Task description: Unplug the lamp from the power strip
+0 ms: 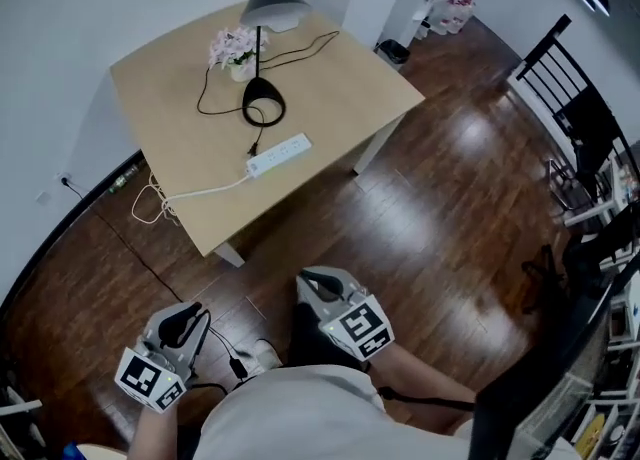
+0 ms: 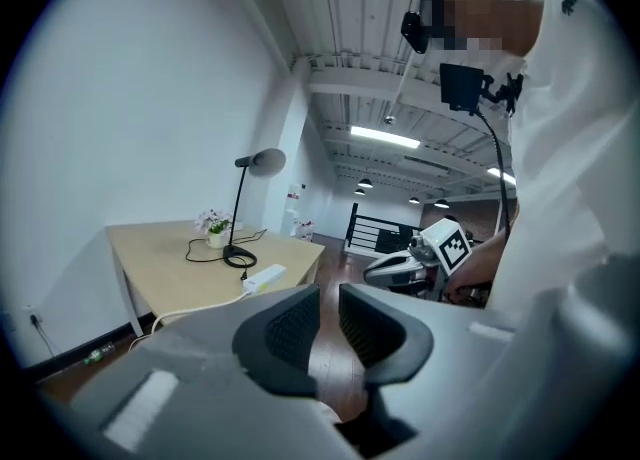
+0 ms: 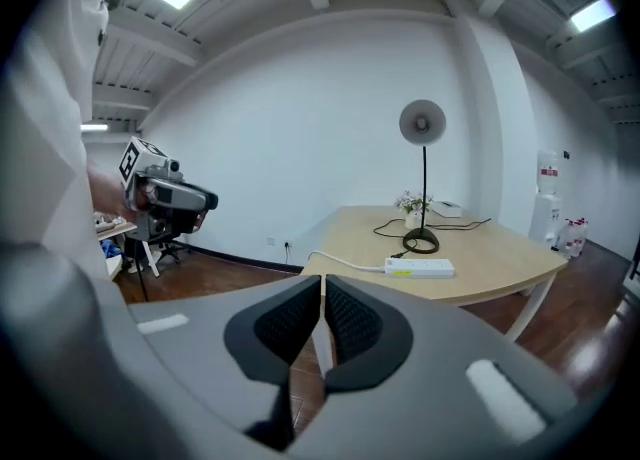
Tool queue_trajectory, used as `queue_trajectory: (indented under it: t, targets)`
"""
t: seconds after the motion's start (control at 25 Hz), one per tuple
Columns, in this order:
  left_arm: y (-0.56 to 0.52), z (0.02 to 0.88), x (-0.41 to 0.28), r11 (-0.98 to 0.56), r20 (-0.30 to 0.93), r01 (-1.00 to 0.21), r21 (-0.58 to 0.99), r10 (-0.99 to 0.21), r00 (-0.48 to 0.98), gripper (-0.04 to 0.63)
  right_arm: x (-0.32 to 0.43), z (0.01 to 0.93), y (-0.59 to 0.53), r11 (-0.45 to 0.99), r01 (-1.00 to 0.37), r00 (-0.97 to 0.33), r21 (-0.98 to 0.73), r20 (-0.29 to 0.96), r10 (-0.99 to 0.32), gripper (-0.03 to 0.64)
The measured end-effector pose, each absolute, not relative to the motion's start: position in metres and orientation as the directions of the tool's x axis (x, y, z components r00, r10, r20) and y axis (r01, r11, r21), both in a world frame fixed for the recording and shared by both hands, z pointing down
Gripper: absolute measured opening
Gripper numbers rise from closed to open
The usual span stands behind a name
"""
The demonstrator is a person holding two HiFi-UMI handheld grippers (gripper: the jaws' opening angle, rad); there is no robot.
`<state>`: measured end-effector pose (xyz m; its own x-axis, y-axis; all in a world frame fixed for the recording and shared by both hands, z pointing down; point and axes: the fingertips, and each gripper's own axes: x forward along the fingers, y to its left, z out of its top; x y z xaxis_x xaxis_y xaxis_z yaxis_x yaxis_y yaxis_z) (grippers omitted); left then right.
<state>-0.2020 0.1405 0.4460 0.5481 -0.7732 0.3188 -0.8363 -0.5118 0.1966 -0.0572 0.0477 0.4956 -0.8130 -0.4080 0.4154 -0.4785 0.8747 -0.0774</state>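
At 11 o'clock in the head view, table (image 1: 340, 98) bearing lamp (image 1: 272, 6), flower pot (image 1: 238, 53) and power strip (image 1: 278, 156); lamp's black plug seated at the strip's 8 o'clock end. At 7 o'clock, left gripper (image 1: 180, 323), jaws narrowly apart, empty. At 6 o'clock, right gripper (image 1: 318, 283), jaws almost together, empty. Both well apart from the table, above wood floor (image 1: 450, 228).

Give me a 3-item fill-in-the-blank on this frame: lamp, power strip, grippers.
1. The lamp has a black cord ending at the white ____ on the table.
2. Beside the lamp's stem stands a small pot of ____.
3. Between their jaws, the left gripper and the right gripper hold ____.
Missing: power strip; flowers; nothing.
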Motion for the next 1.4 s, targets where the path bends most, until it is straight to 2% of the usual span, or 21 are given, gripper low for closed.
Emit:
queue_trajectory:
  t: [0.36, 0.84, 1.08, 1.4]
  targets:
    - [0.227, 0.423, -0.143, -0.512, 0.26, -0.842, 0.168, -0.801, 0.539, 0.064, 0.0, 0.455, 0.148, 0.901, -0.43, -0.845, -0.049, 0.373, -0.383, 0.025]
    - [0.276, 0.412, -0.037, -0.512, 0.243, -0.844, 0.16, -0.808, 0.537, 0.059, 0.085, 0.435, 0.228, 0.931, -0.362, -0.885, -0.05, 0.33, -0.327, 0.025]
    - [0.303, 0.414, -0.017, -0.565, 0.266, -0.811, 0.15, -0.767, 0.584, 0.058, 0.106, 0.419, 0.25, 0.913, -0.408, -0.865, -0.022, 0.33, -0.379, 0.025]
    - [0.309, 0.401, -0.024, -0.595, 0.241, -0.788, 0.154, -0.751, 0.614, 0.058, 0.105, 0.392, 0.259, 0.885, -0.464, -0.86, -0.042, 0.258, -0.439, 0.04]
